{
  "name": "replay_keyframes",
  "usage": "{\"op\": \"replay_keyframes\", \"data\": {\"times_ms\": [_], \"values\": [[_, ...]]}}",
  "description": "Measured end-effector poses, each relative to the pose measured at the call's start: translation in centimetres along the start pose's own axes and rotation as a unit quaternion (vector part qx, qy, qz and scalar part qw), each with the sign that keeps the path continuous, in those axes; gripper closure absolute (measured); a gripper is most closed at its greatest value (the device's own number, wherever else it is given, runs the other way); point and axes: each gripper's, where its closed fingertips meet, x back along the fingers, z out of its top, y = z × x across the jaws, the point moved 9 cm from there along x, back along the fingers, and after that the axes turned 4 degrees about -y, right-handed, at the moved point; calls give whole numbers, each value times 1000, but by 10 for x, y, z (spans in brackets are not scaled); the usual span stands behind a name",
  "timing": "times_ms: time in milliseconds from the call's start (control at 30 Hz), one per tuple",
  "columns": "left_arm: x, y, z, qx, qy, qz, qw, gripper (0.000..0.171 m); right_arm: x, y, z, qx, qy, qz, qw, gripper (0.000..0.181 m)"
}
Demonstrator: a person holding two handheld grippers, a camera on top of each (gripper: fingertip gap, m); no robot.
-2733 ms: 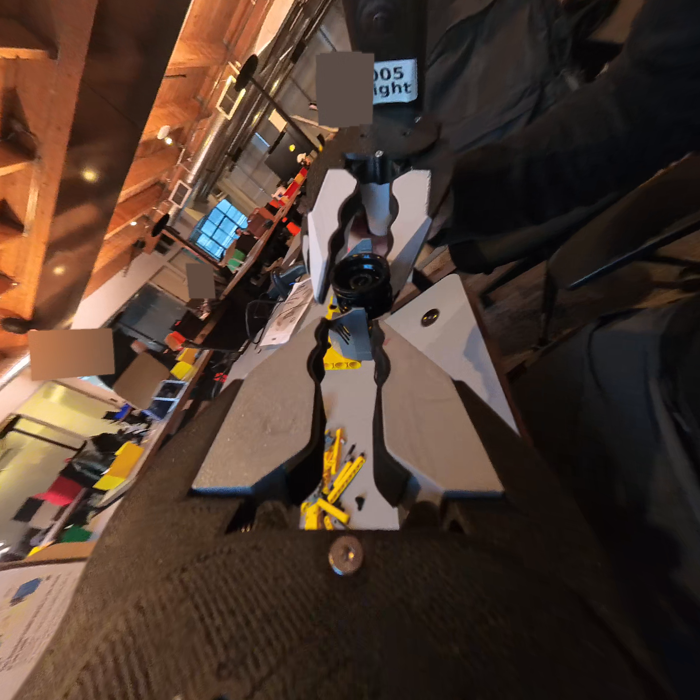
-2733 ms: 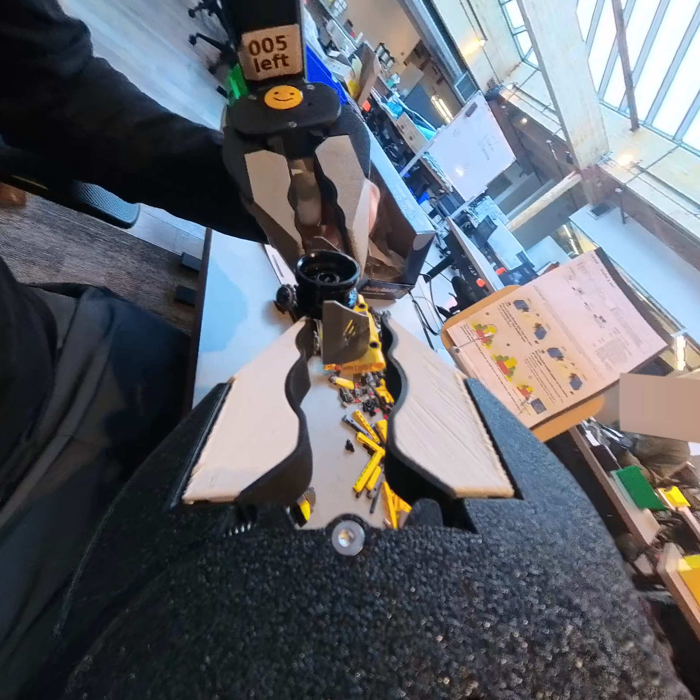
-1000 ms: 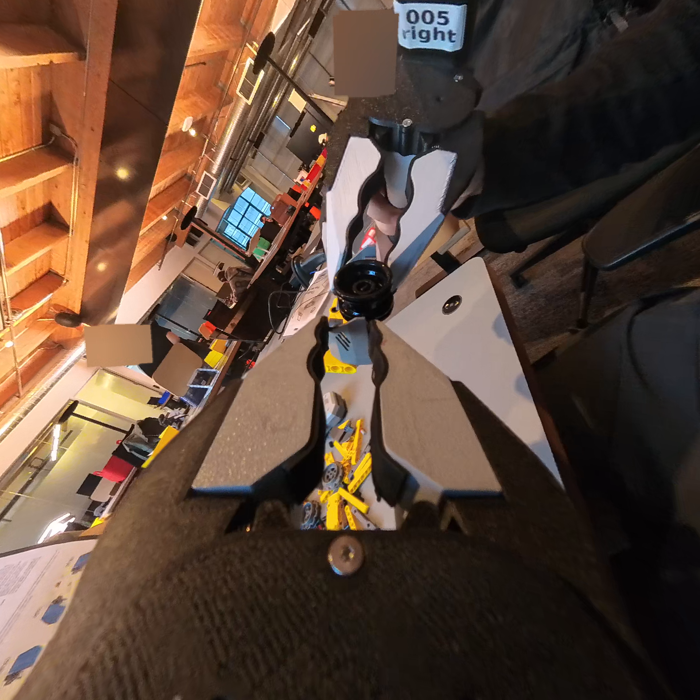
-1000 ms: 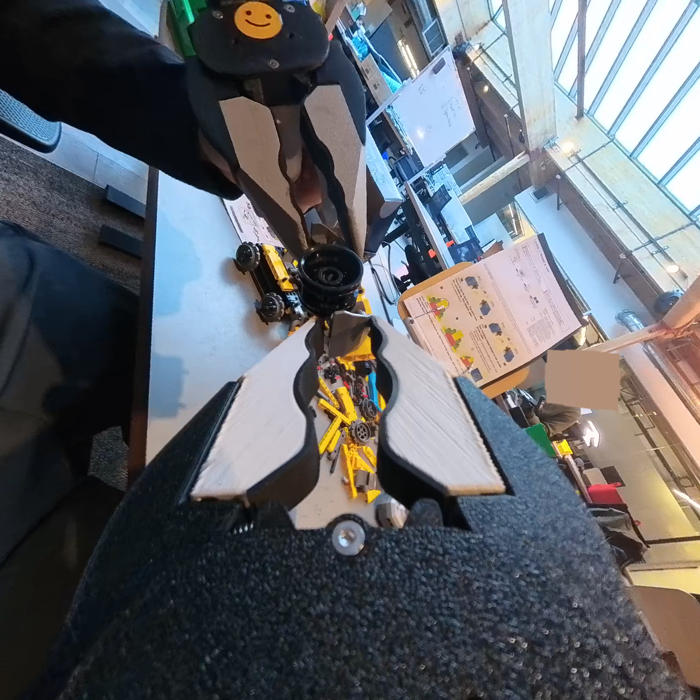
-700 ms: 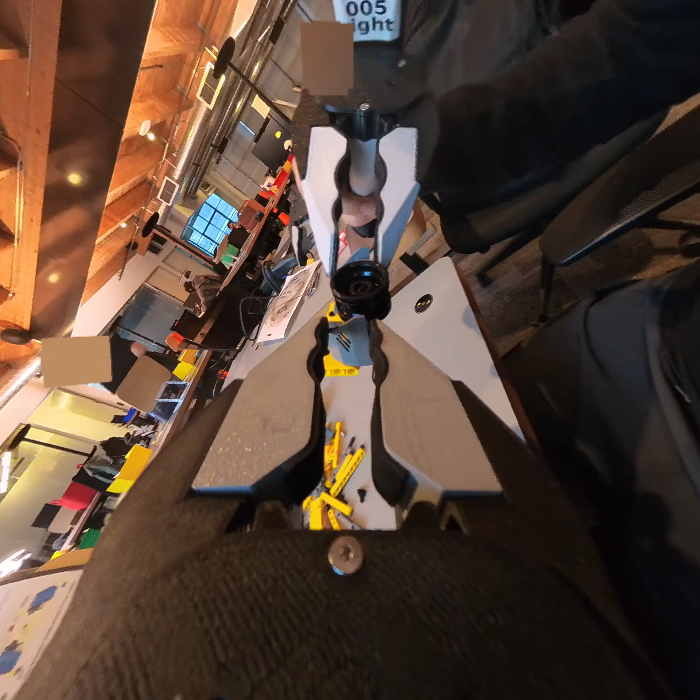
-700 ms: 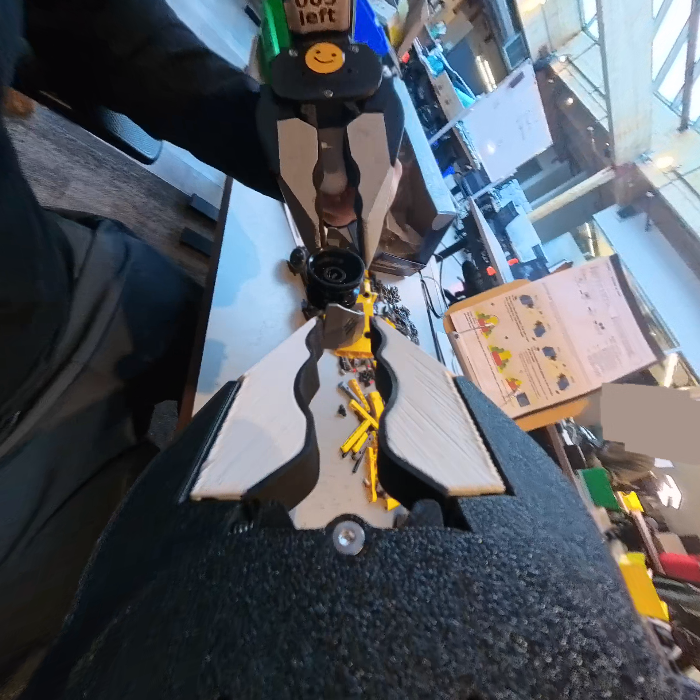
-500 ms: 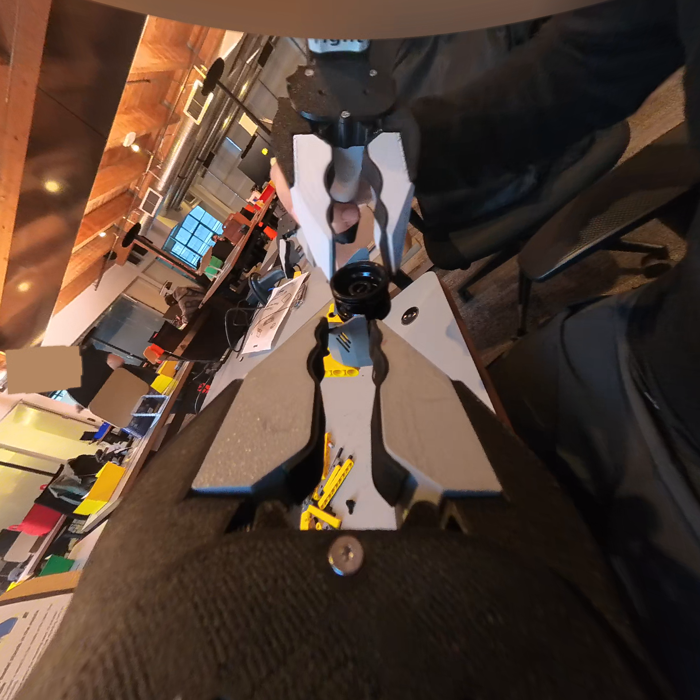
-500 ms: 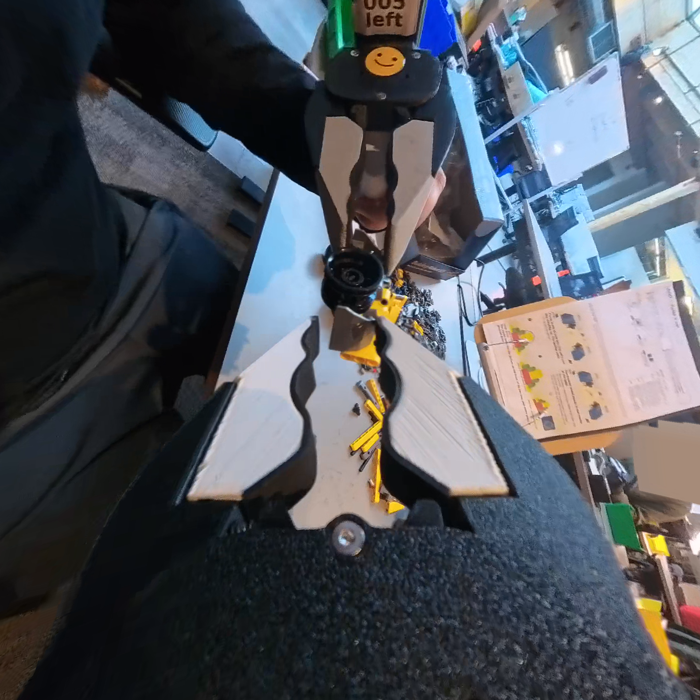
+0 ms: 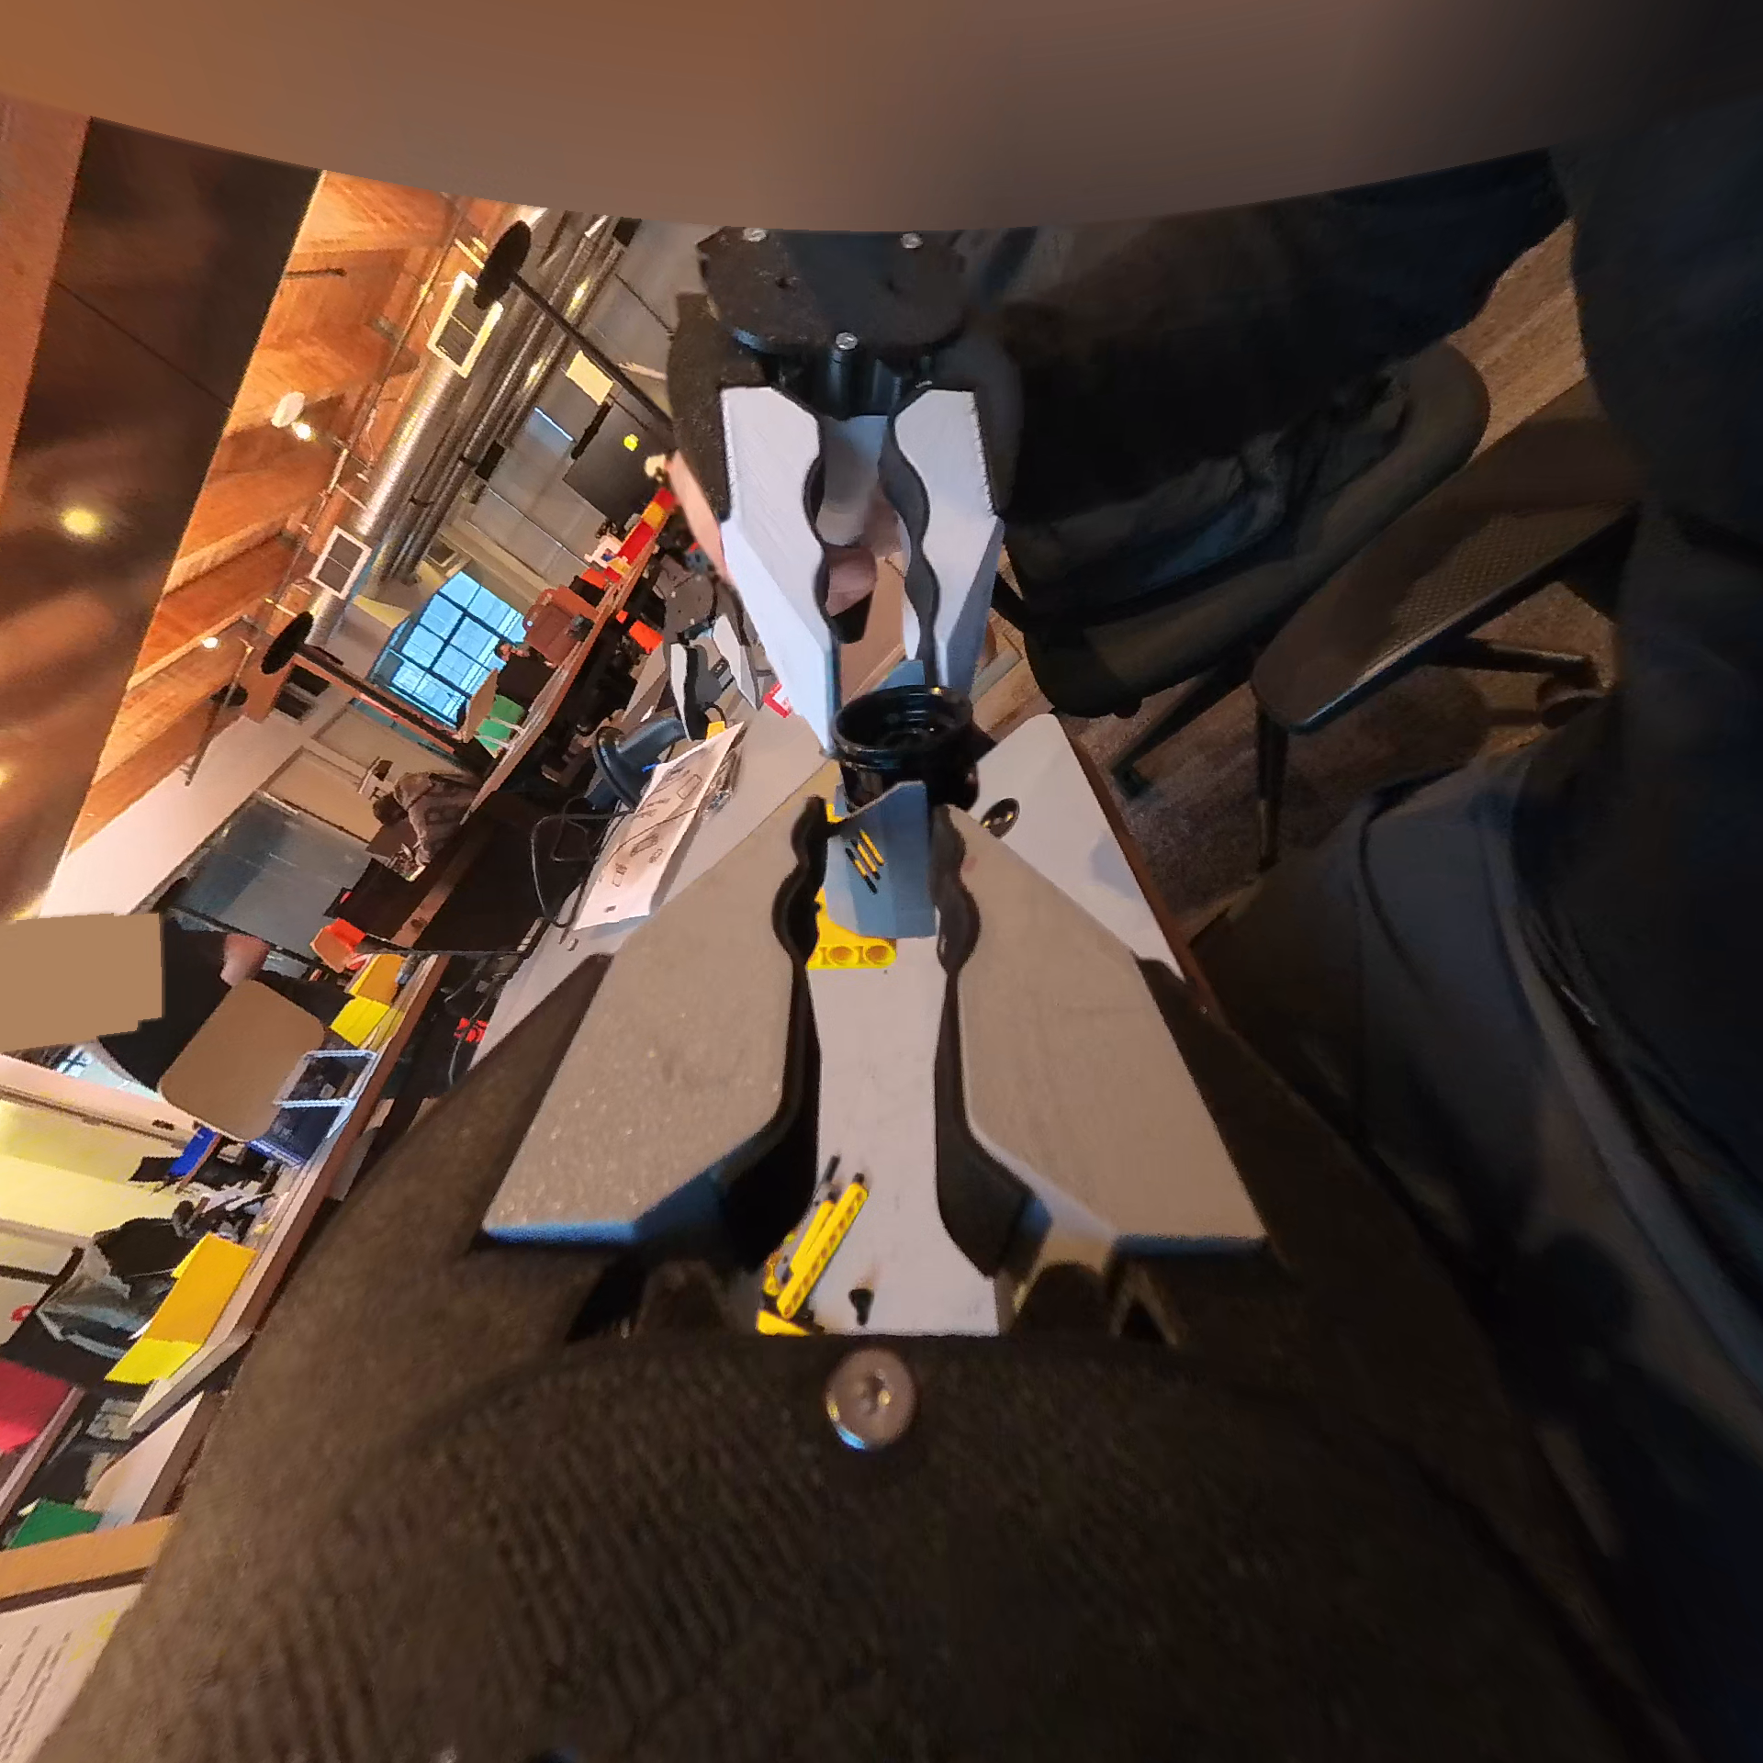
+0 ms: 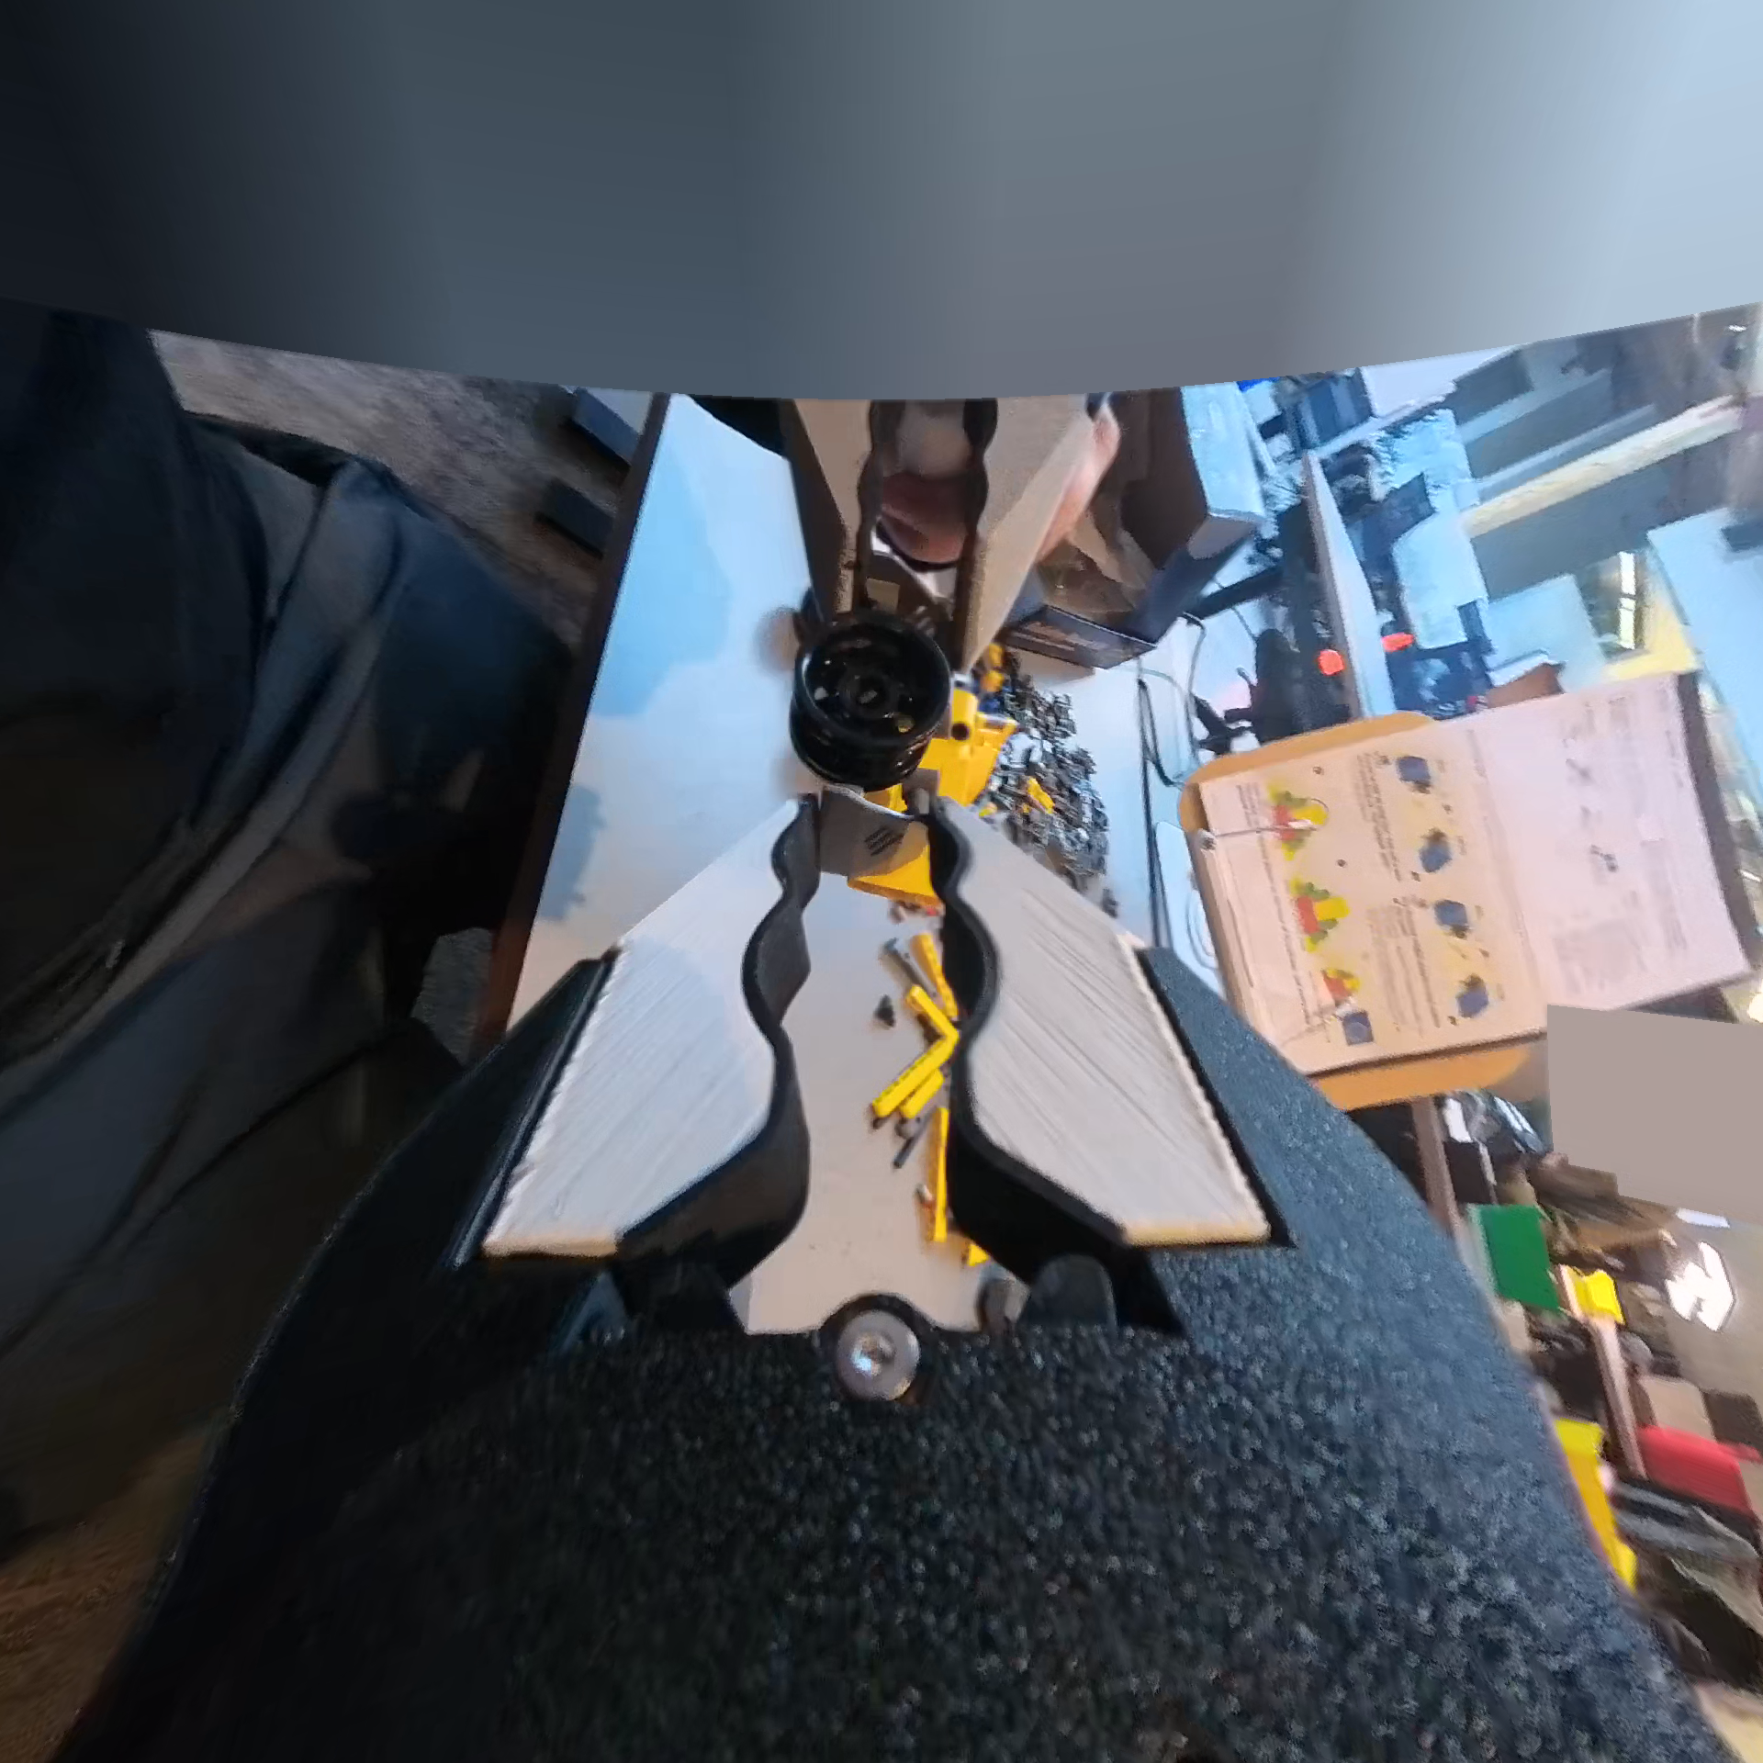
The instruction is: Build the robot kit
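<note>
My left gripper (image 9: 878, 820) is shut on a grey panel piece (image 9: 878, 868) with yellow stripes, held above the white table (image 9: 878, 1097). A black wheel rim (image 9: 902, 739) sits just beyond the panel. The right gripper (image 9: 897, 696) faces mine with its tips at the rim. In the right wrist view my right gripper (image 10: 873, 811) is shut on a grey panel piece (image 10: 863, 844). The black wheel rim (image 10: 868, 711) is just past it, turned face-on. The left gripper (image 10: 902, 620) comes down from the top onto the rim's far side. Whether the panels and rim are joined is hidden.
Yellow beams (image 9: 820, 1231) and a yellow brick (image 9: 849, 954) lie on the table below. A pile of yellow and dark parts (image 10: 1040, 763), a dark box (image 10: 1097, 611) and an open instruction booklet (image 10: 1431, 878) are to the right. The table edge (image 10: 572, 763) and the person's dark clothing are to the left. Both grippers' tips are close together, under 4 cm apart.
Both grippers stayed shut and facing each other with the rim between them. The pair tilted and turned, so the rim now faces the right view, and fewer loose parts show below.
</note>
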Motion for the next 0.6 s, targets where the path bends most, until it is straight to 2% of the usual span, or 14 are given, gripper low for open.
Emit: {"op": "replay_keyframes", "data": {"times_ms": [200,333,600], "values": [[0,1,0,1,-2,-3,1000,151,1,-9,2,-17,-13,-53,998,159],[-4,0,-1,-7,-18,24,1000,151,6,-8,1,-33,-11,-80,996,160],[-7,3,2,-4,-19,27,999,151,12,-6,2,-8,-15,-48,999,160]]}}
